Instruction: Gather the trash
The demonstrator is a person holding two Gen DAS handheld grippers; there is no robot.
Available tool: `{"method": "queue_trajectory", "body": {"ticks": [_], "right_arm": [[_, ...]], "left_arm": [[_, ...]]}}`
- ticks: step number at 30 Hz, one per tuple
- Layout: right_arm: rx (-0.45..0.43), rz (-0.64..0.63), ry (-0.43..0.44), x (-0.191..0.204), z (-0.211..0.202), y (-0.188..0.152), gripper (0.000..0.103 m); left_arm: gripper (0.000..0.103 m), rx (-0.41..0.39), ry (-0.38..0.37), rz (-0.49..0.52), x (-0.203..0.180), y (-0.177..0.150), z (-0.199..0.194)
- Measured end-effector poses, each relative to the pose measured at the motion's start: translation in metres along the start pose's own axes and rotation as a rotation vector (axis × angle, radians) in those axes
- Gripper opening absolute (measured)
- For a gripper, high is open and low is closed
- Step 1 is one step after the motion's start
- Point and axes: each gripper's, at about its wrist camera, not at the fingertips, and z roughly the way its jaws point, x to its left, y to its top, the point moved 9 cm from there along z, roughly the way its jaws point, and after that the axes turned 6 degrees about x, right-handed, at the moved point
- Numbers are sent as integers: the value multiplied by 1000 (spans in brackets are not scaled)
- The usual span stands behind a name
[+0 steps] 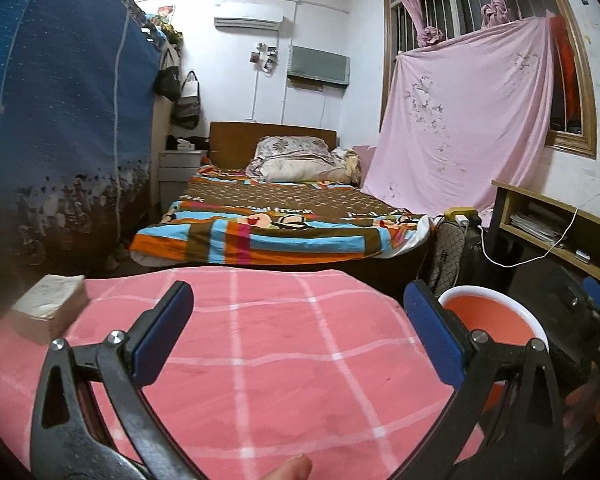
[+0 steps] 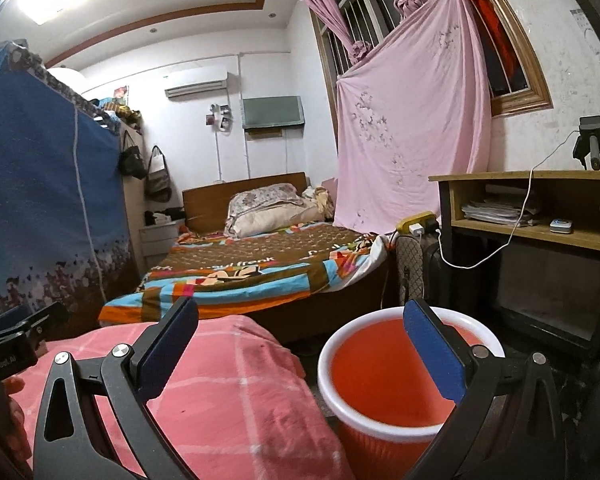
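An orange bin with a white rim (image 2: 384,384) stands on the floor beside a surface draped in a pink checked cloth (image 2: 204,396); it looks empty inside. My right gripper (image 2: 300,324) hovers open above the gap between cloth and bin, its right finger over the bin's mouth. In the left wrist view my left gripper (image 1: 298,308) stands open over the pink cloth (image 1: 276,360), nothing between its fingers. The bin (image 1: 496,320) sits just behind its right finger. A whitish tissue pack (image 1: 50,308) lies on the cloth's far left edge.
A bed with a colourful patterned sheet (image 1: 284,220) stands beyond. A blue fabric wardrobe (image 1: 60,120) is on the left. A wooden desk (image 2: 540,208) with papers and a white cable is on the right, bags (image 2: 412,272) beside it. A pink sheet (image 2: 412,128) hangs by the window.
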Motion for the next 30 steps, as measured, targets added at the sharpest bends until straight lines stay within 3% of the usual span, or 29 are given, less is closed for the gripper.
{"method": "queue_trajectory", "body": {"ticks": [6,22,30], "right_arm": [[12,-9,28,15,-14,-13,103],[-31,-72,63,51,-66,-55,103],[-19,-135,74,63,-75,-81,103]], "left_arm": [[88,-12,32,-5,23,-9,-20],[88,19,111,-25,74,-77,-64],[88,-26,144,3,86,-87,-78]]}}
